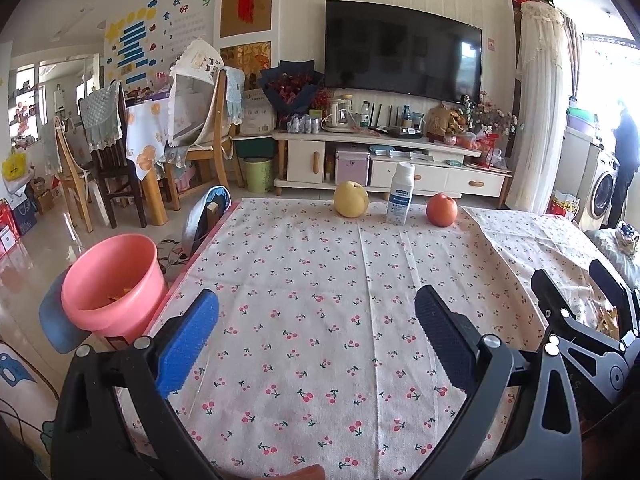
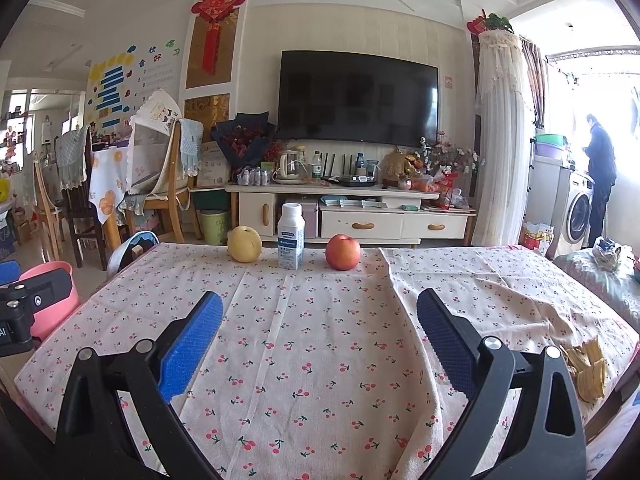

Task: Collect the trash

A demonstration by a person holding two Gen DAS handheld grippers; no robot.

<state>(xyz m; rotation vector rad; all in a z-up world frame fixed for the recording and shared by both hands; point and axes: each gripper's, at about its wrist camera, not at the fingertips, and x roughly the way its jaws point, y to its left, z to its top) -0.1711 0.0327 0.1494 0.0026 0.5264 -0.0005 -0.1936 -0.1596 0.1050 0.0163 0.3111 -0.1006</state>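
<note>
A cherry-print tablecloth covers the table. At its far edge stand a yellow pear, a white bottle and a red apple. Yellow peel scraps lie near the table's right edge, just right of my right gripper, which is open and empty above the cloth. A pink bucket holding some yellow scraps stands off the table's left edge. My left gripper is open and empty over the table, right of the bucket. In the left wrist view, the right gripper partly hides the scraps.
A cushion lies at the table's far right. Wooden chairs and a green bin stand on the floor to the left. A TV cabinet lines the far wall. A person stands by a washing machine.
</note>
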